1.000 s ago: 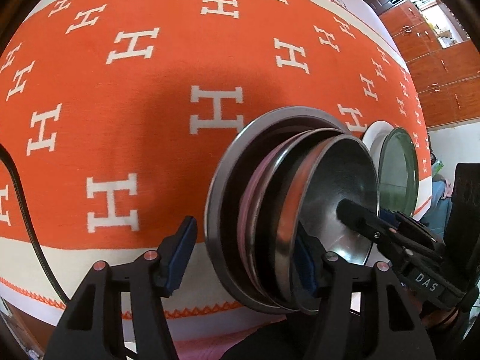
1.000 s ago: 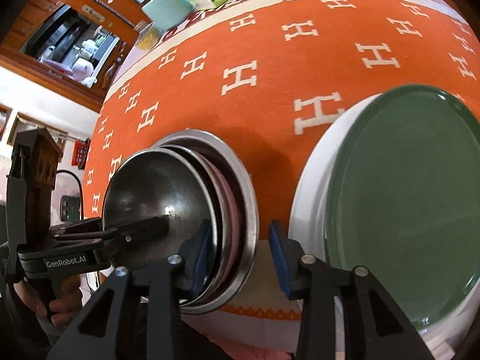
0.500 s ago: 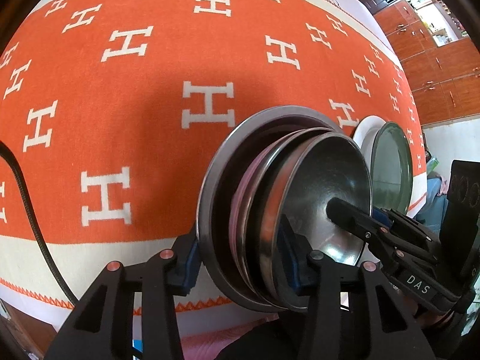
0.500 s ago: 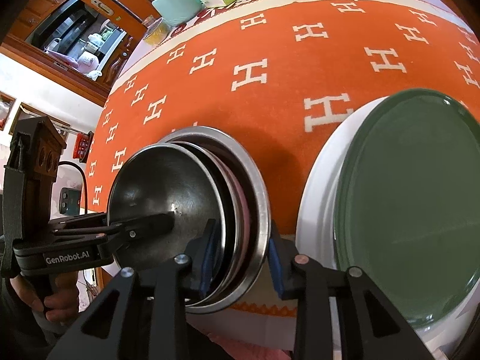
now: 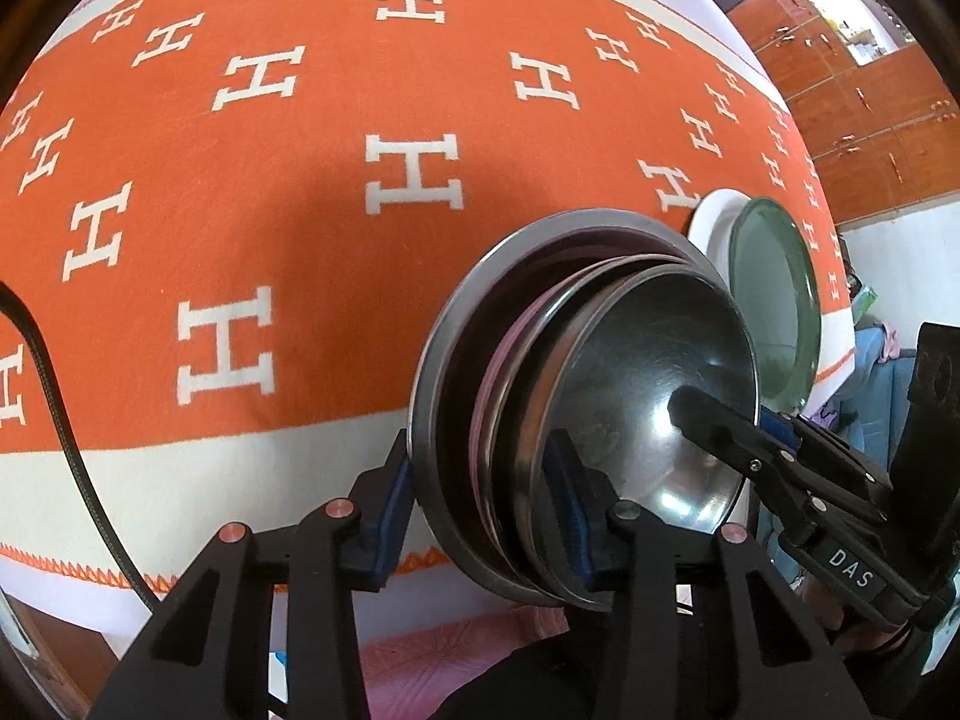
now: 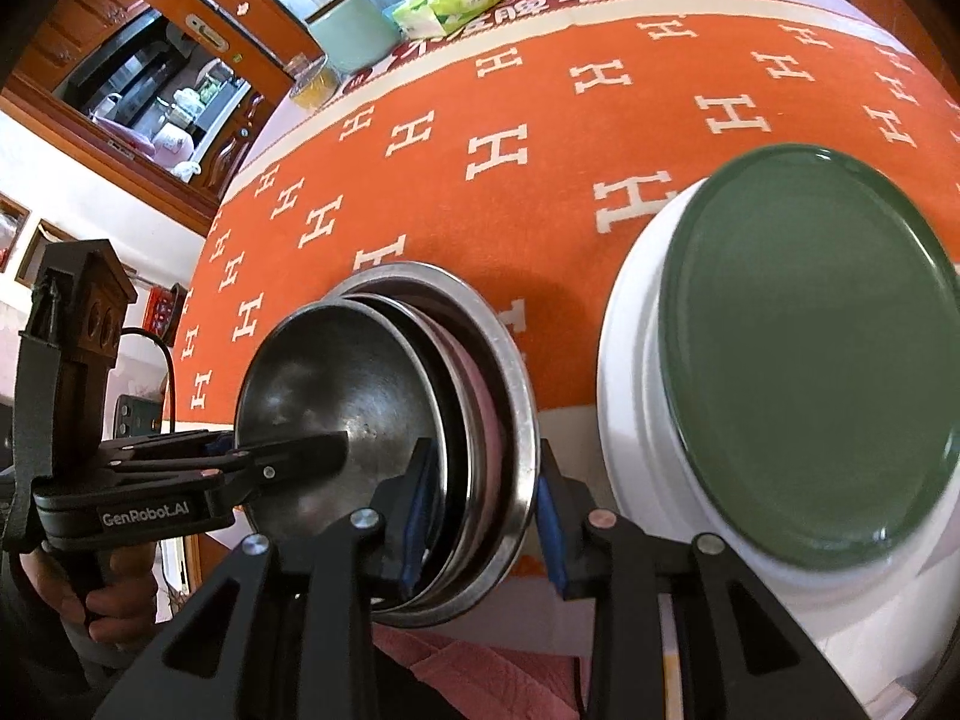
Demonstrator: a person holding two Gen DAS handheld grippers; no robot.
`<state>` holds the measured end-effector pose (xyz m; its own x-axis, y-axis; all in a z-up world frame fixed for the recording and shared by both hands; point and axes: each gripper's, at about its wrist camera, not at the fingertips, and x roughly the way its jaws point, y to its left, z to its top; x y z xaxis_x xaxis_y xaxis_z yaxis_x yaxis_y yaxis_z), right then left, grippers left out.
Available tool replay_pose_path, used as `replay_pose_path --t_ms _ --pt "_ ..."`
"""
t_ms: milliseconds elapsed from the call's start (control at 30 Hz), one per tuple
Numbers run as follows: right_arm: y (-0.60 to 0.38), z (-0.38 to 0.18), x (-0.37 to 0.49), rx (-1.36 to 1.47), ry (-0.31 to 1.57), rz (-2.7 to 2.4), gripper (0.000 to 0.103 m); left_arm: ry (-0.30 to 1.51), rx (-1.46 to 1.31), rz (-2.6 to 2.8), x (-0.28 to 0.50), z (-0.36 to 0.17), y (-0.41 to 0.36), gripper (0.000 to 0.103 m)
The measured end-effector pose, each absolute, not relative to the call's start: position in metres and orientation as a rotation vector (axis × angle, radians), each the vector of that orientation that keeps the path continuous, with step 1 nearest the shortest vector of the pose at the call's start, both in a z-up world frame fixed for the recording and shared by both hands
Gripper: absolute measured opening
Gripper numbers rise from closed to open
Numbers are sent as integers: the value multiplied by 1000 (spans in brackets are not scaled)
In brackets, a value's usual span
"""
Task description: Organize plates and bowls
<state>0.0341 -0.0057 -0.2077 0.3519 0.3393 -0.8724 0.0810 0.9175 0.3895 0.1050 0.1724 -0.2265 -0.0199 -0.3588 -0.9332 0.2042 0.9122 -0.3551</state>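
A nested stack of steel bowls (image 5: pixel 600 420), with a pink one among them, sits at the table's near edge; it also shows in the right wrist view (image 6: pixel 372 408). My left gripper (image 5: pixel 480 498) is shut on the stack's rims from the left side. My right gripper (image 6: pixel 480 498) is shut on the same stack's rims from the right side. Each gripper appears in the other's view, with one finger inside the top bowl. A dark green plate (image 6: pixel 804 360) lies on a white plate stack (image 6: pixel 636 372) to the right of the bowls.
The table carries an orange cloth (image 5: pixel 300 180) with white H marks. At its far end are a pale green container (image 6: pixel 354 36), a tissue pack (image 6: pixel 450 0) and a glass jar (image 6: pixel 312 81). Wooden cabinets (image 5: pixel 870 90) stand beyond the table.
Both grippers have closed from open onto the bowl stack's rims. The stack appears to sit a little nearer the table's front edge.
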Motion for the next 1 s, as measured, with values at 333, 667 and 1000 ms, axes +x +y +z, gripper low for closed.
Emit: replay_pose_path --t_ms 333,667,1000 --pt "-14 -185 -5 458 1084 110 31 1440 -124 -561 85 -204 171 40" --pt "-22 -165 -31 454 978 40 29 1338 -135 -666 73 -180 165 40" --pt "-43 -147 -44 408 868 -28 29 1252 -141 -742 77 -162 130 40"
